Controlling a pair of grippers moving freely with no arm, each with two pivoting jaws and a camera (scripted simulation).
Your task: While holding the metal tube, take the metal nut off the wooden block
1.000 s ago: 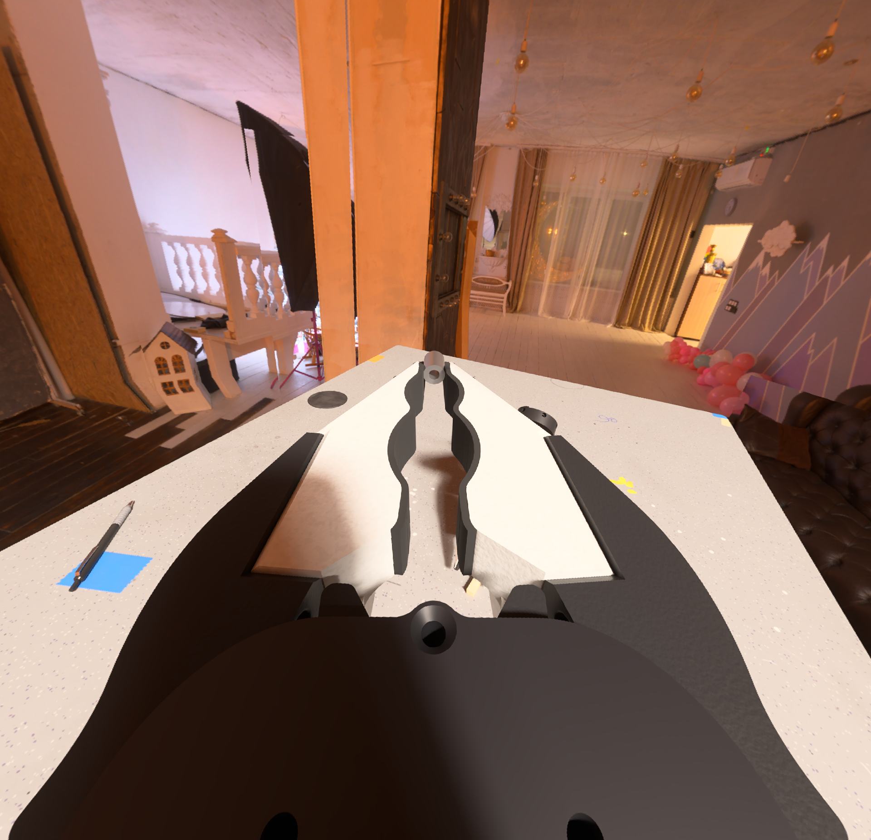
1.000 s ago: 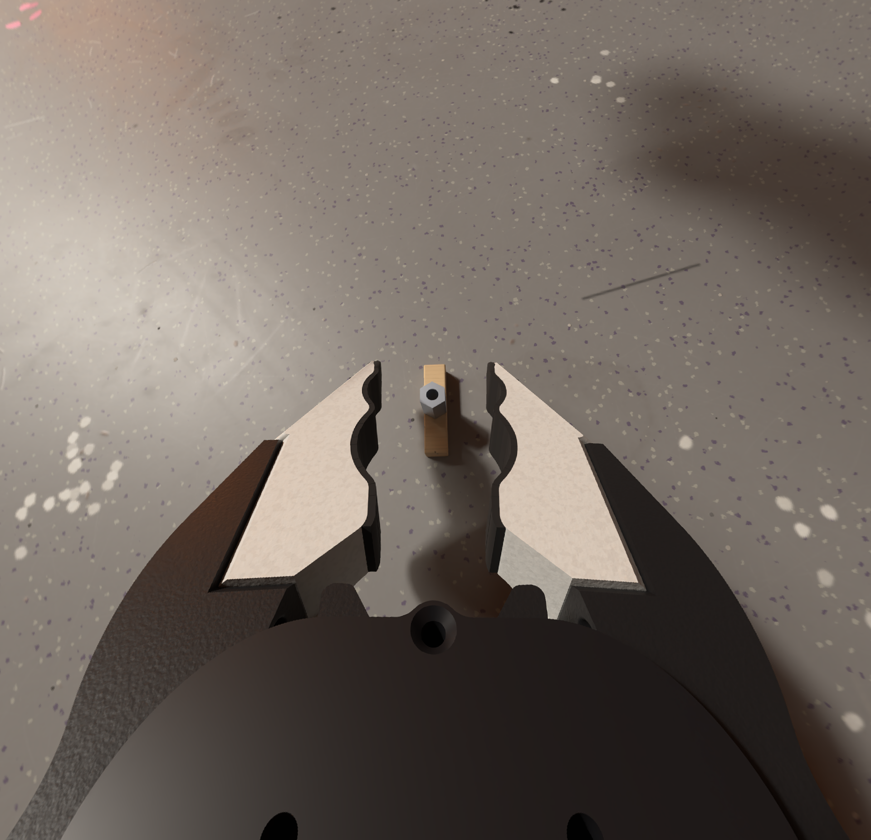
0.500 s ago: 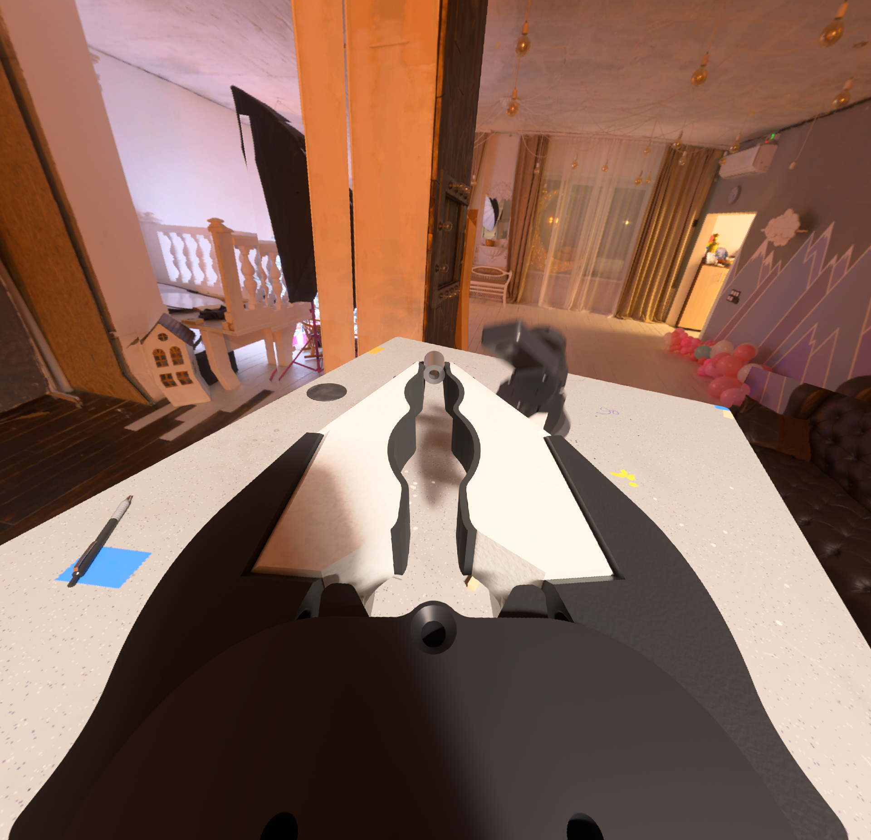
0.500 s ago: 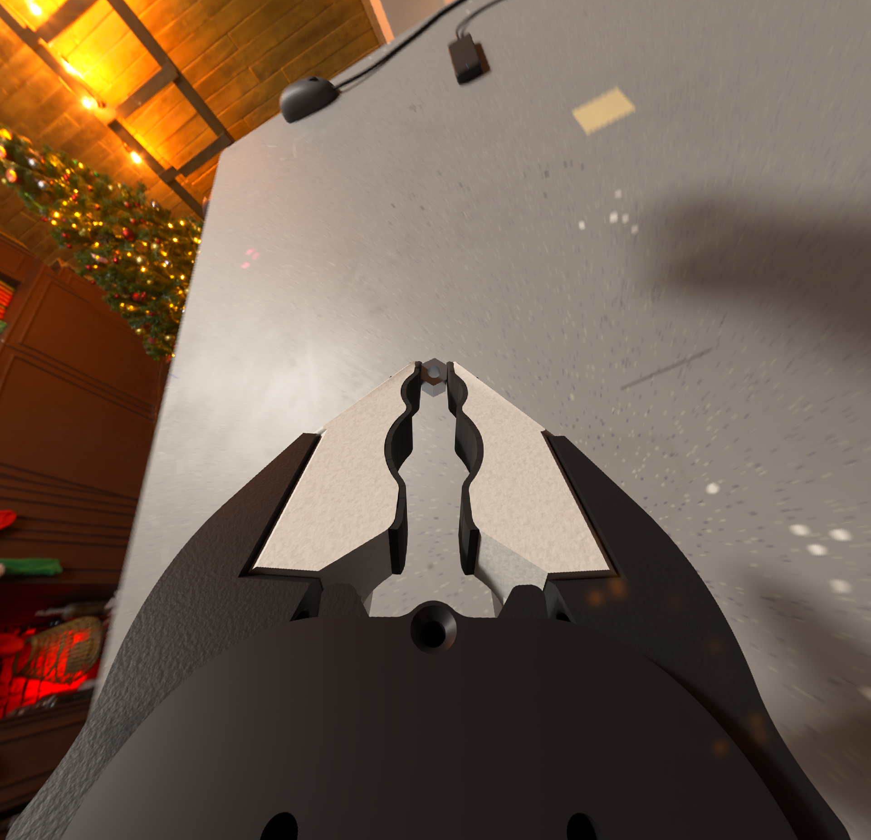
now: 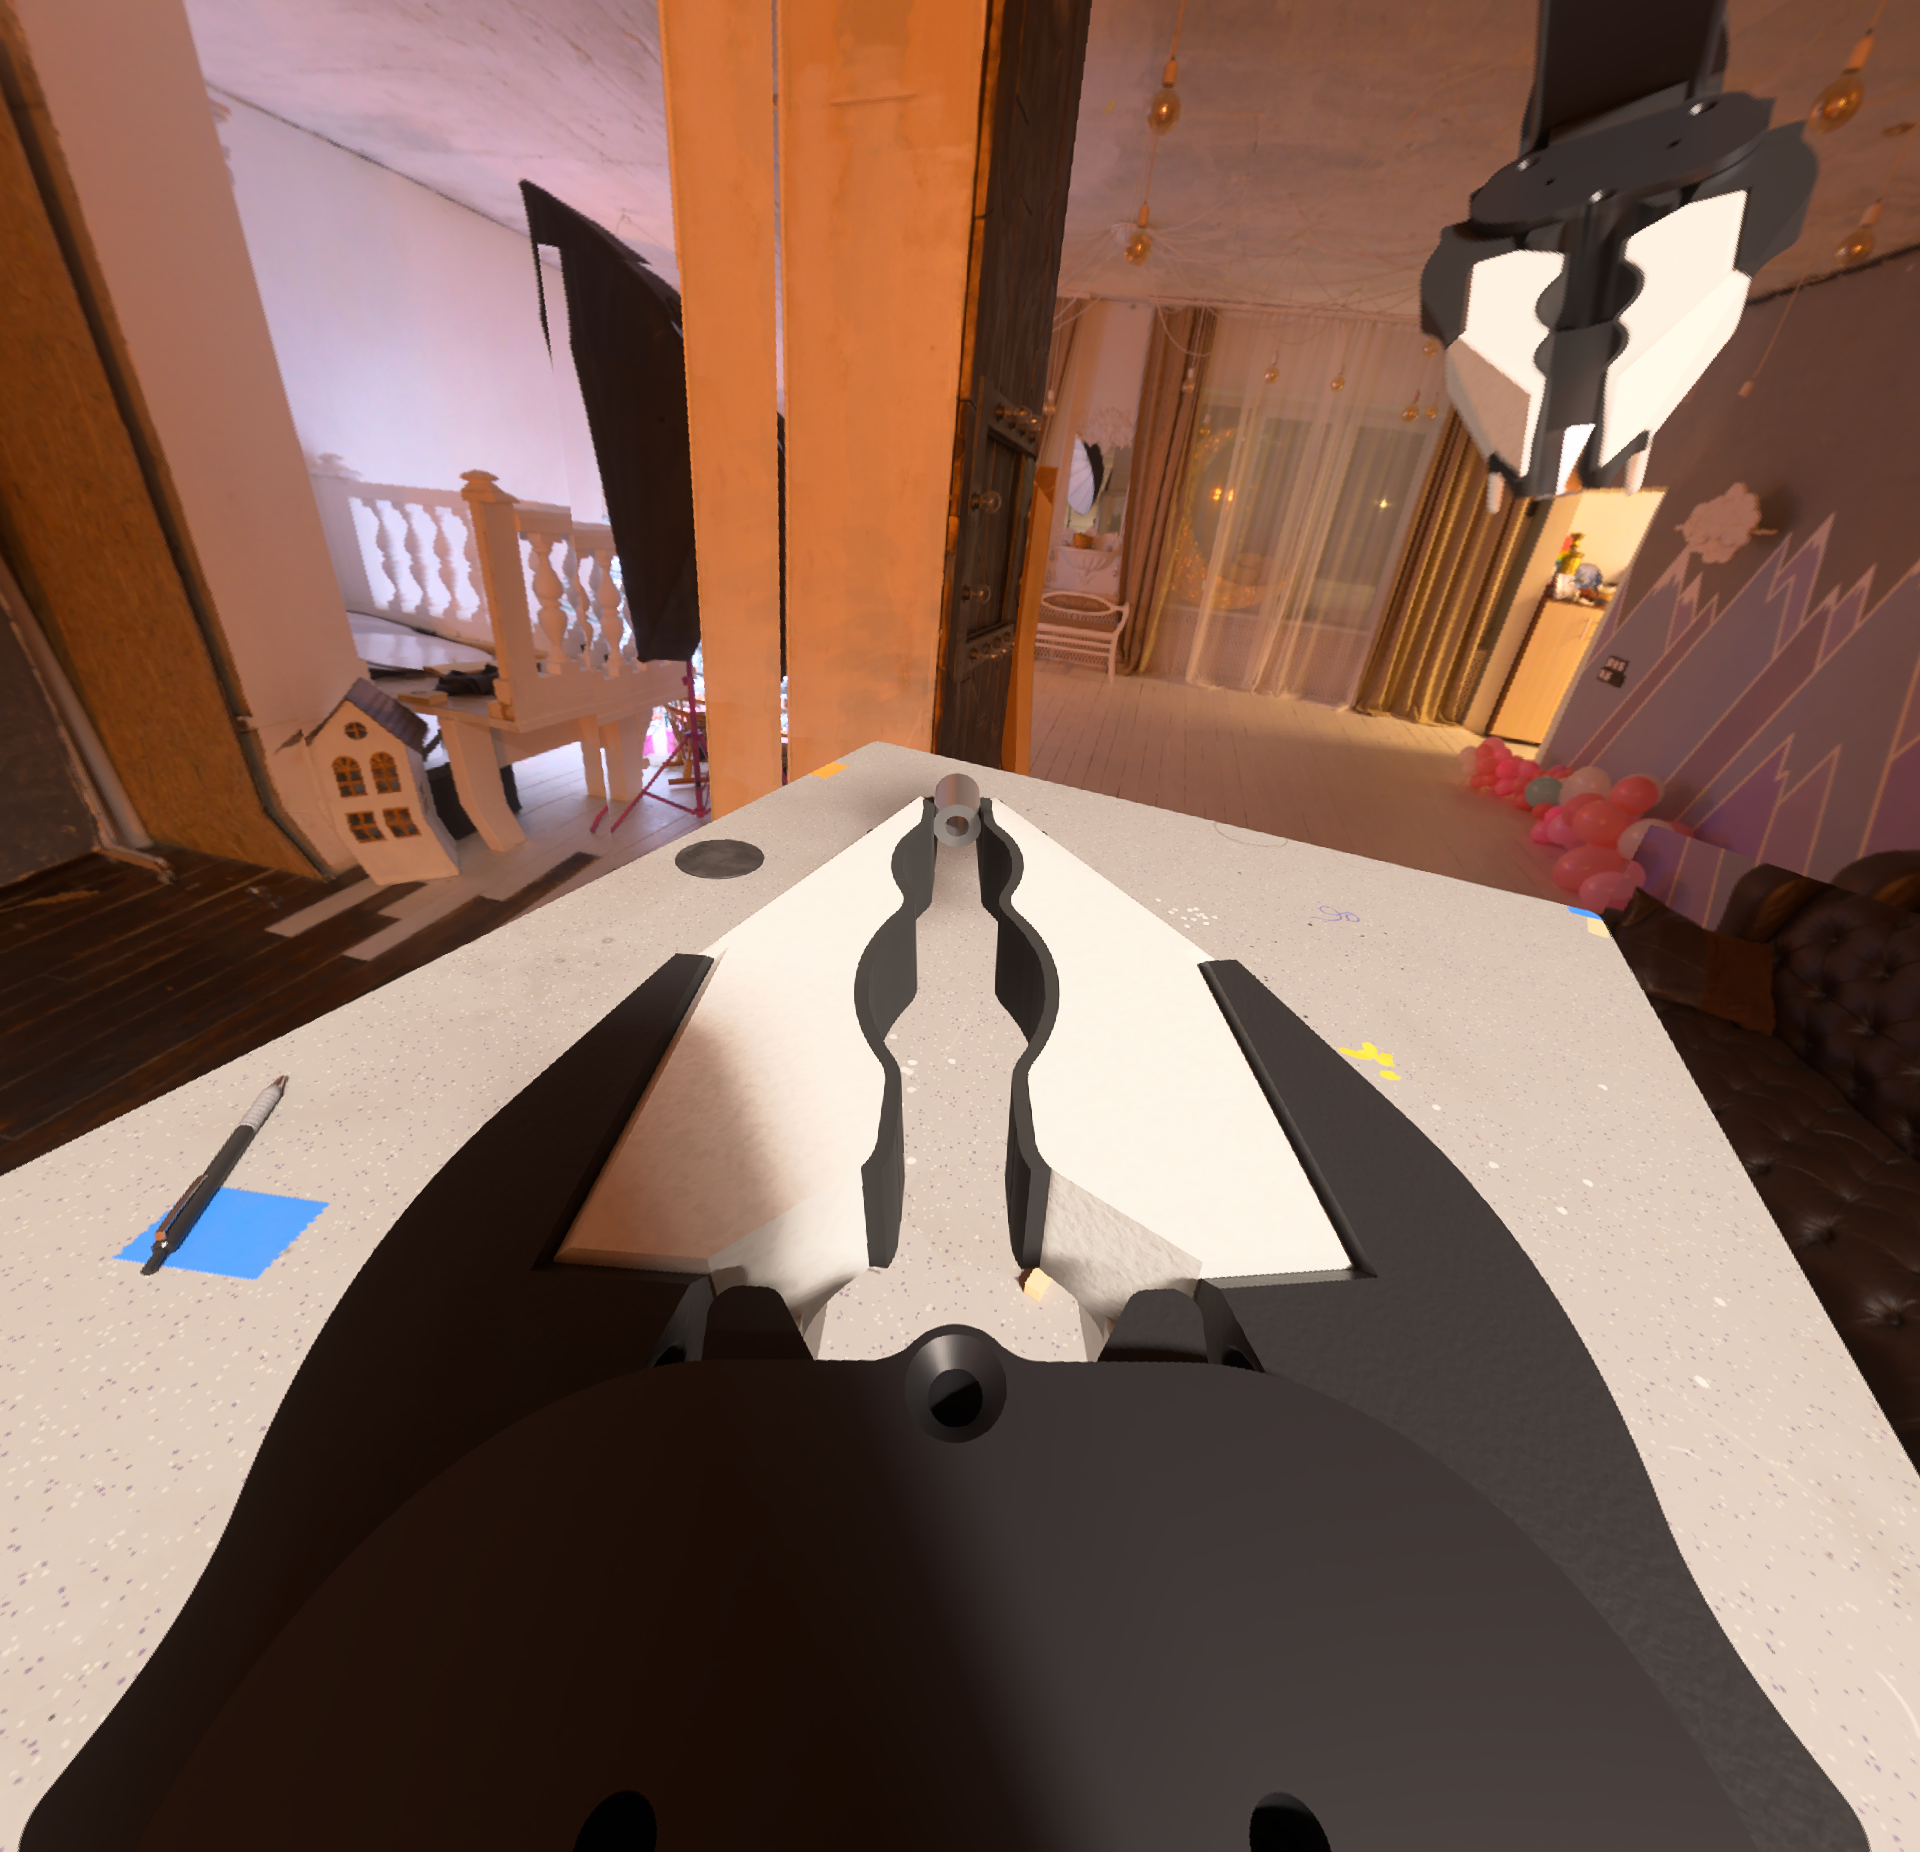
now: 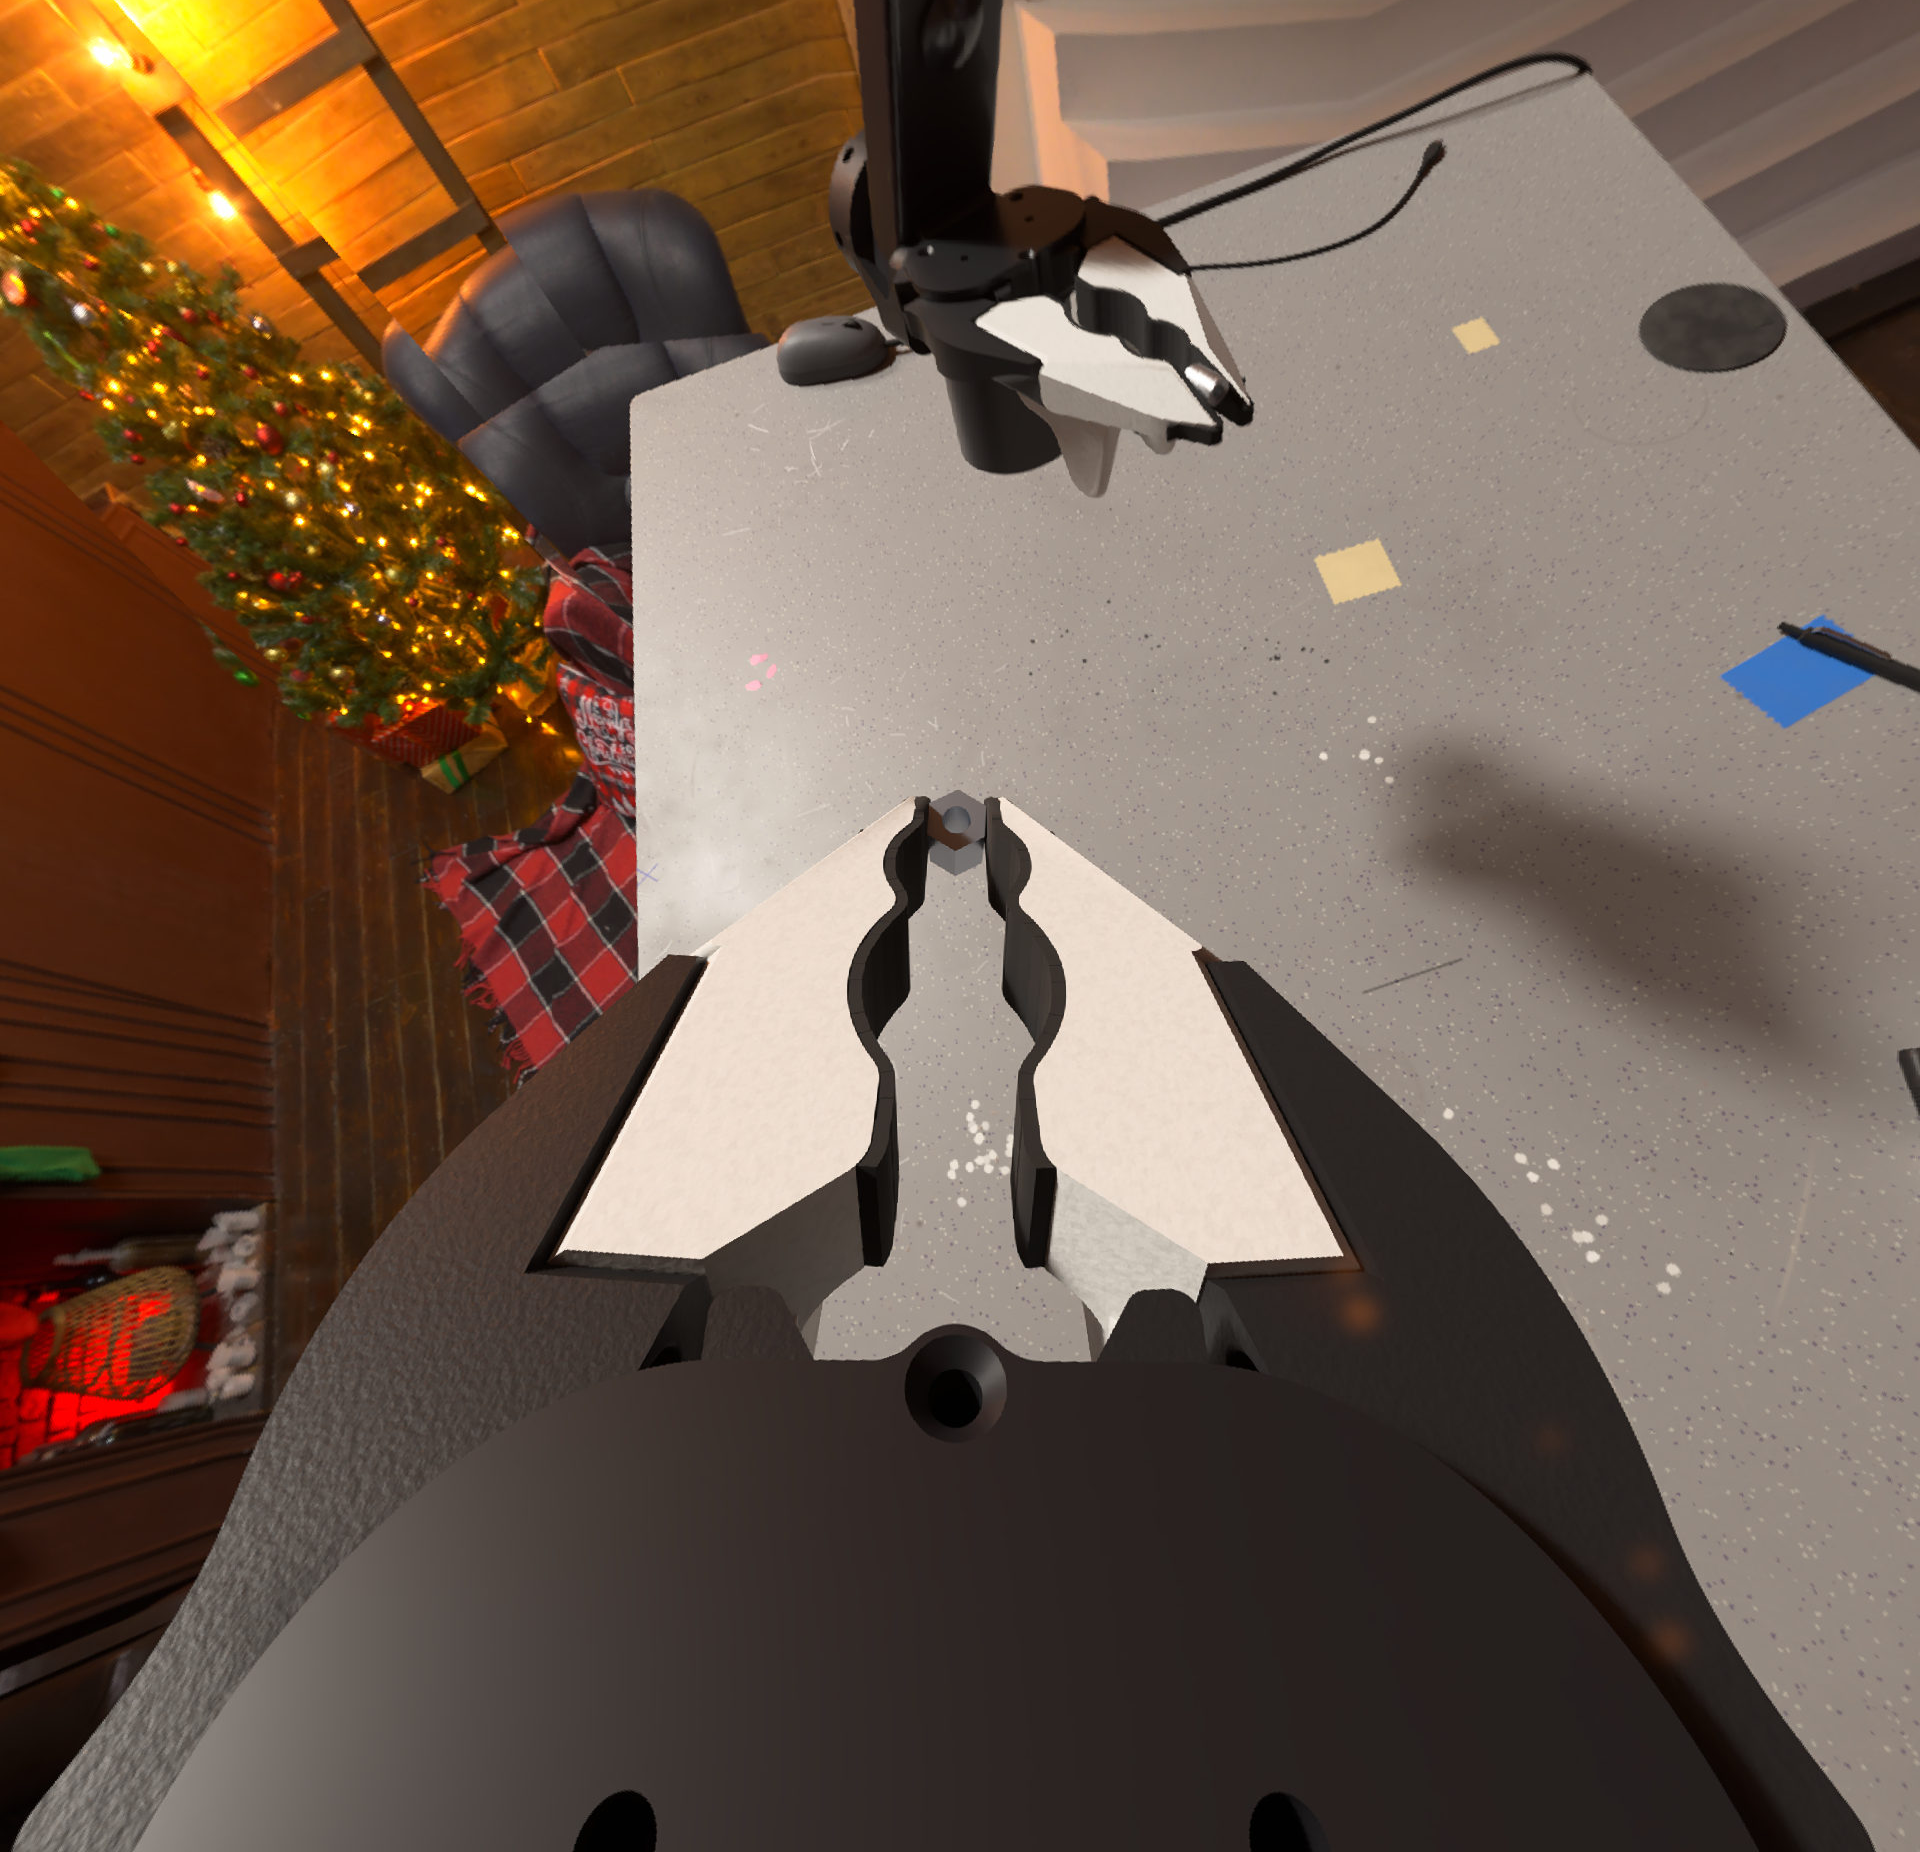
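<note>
1. Left gripper: black body, cream fingers, closed tight on a short grey metal tube at the very fingertips. The tube's open end faces the camera.
2. Left gripper is above the grey speckled table, clear of the surface.
3. Right gripper: same build, fingers clamped on a small grey hexagonal metal nut at the tips. The nut is held up off the table.
4. A small tan sliver, likely the wooden block, shows between the left gripper's finger bases on the table; too little of it is visible to tell more.
5. In the left wrist view the right gripper hangs high at the upper right, fingers pointing down.
6. In the right wrist view the left gripper sits farther back over the table with the tube in its tips.
7. Also on the table: a black pen lying across a blue square patch, a dark round disc.
</note>
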